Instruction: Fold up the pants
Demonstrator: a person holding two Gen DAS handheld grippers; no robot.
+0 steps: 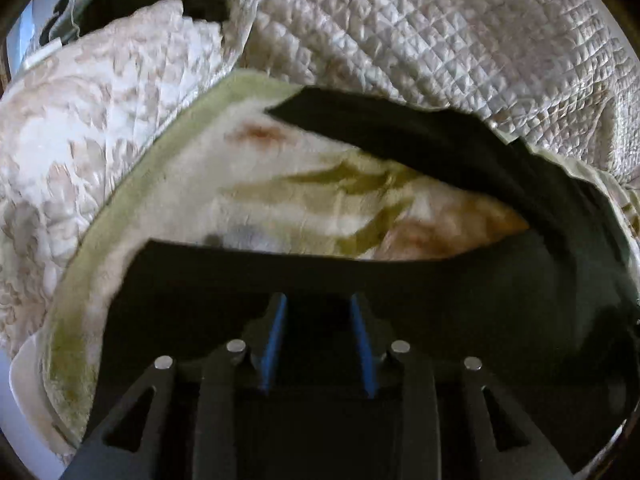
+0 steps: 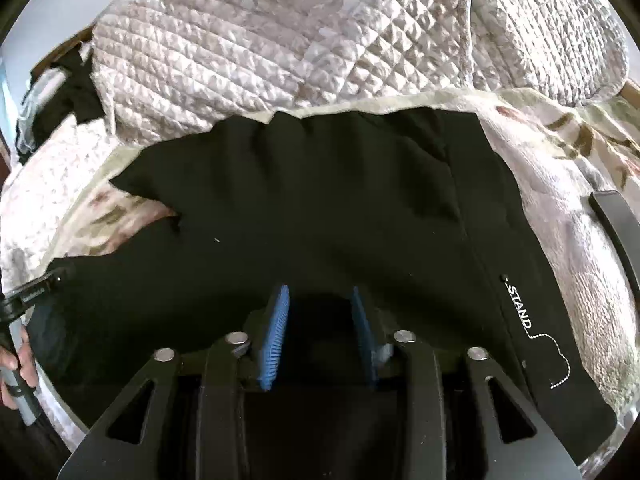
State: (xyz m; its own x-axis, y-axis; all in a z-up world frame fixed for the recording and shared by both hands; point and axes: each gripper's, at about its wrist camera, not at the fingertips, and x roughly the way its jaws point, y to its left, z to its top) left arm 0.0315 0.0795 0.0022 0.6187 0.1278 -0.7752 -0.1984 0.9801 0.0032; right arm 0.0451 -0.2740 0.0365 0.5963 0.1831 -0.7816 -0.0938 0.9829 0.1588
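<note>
Item: black pants (image 2: 304, 200), spread on floral blanket (image 1: 248, 184), quilted cover (image 2: 280, 40) bunched beyond.

L tongs (image 1: 319, 344): blue pads (image 1: 274, 344) apart, nothing clamped betw. them. Pants fabric lies directly under & ahead of tips; one leg runs off ahead-right, other band crosses just in front. Touching cloth or hovering: can't tell.

R tongs (image 2: 320, 332): pads apart, gap empty. Pants fill area ahead & both sides; white "STAND" lettering (image 2: 519, 306) w/ dotted line to the right of tips, near hem edge.

Person's hand (image 2: 20, 360) grips a grey handle, far left of R tongs.
</note>
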